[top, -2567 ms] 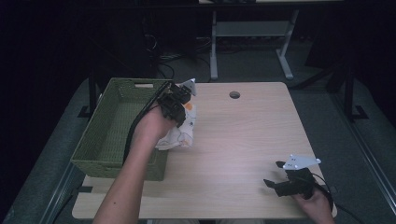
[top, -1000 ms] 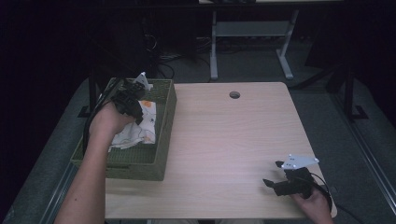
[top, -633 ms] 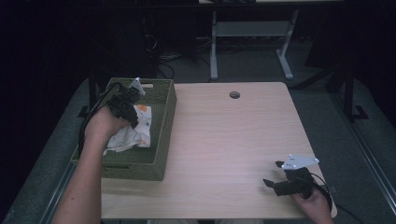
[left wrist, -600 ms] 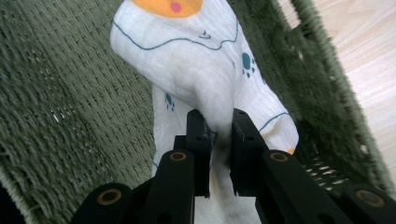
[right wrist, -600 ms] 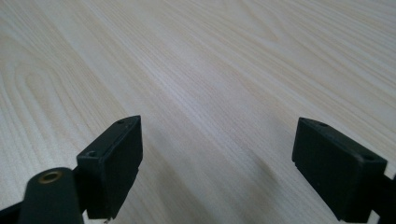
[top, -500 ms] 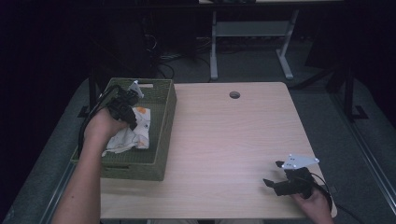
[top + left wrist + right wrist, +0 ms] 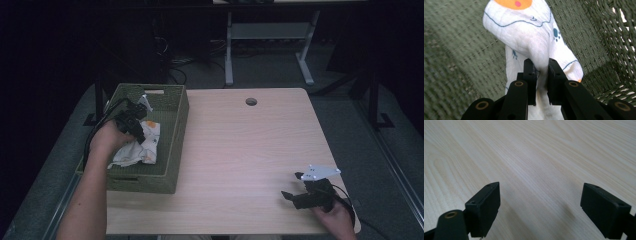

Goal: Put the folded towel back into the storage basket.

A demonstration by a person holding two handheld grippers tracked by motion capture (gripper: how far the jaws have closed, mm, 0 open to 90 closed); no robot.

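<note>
The left tongs (image 7: 540, 72) are pinched nearly closed on a fold of the white cloth (image 7: 529, 32), the jaws standing only a fabric's thickness apart; in the high view the left tongs (image 7: 131, 120) sit down inside the green woven basket (image 7: 177, 125), at about nine o'clock on the surface (image 7: 240, 150), with the person's left hand (image 7: 107, 140) over the basket's near half; the cloth (image 7: 137, 147) lies bunched on the basket floor at about five o'clock from those tongs, and seems to rest there already, though the grip has not been let go.

The right tongs (image 7: 540, 202) stand wide open with nothing between the jaws, just above bare wood; in the high view the right tongs (image 7: 305, 195) rest near the surface's five o'clock corner, well apart from the basket, taking no part in the work.

As a judgement, the job of putting the cloth into the basket is almost done: the carrying looks finished, and what is left is to open the jaws, free the fold and lift the left tongs out over the rim; the rest of the surface carries nothing more to collect.

The cloth is thin, soft and crumpled; it is white with a thin blue outline, small blue paw prints, and an orange patch with a pink spot at its twelve o'clock edge in the left gripper view.
</note>
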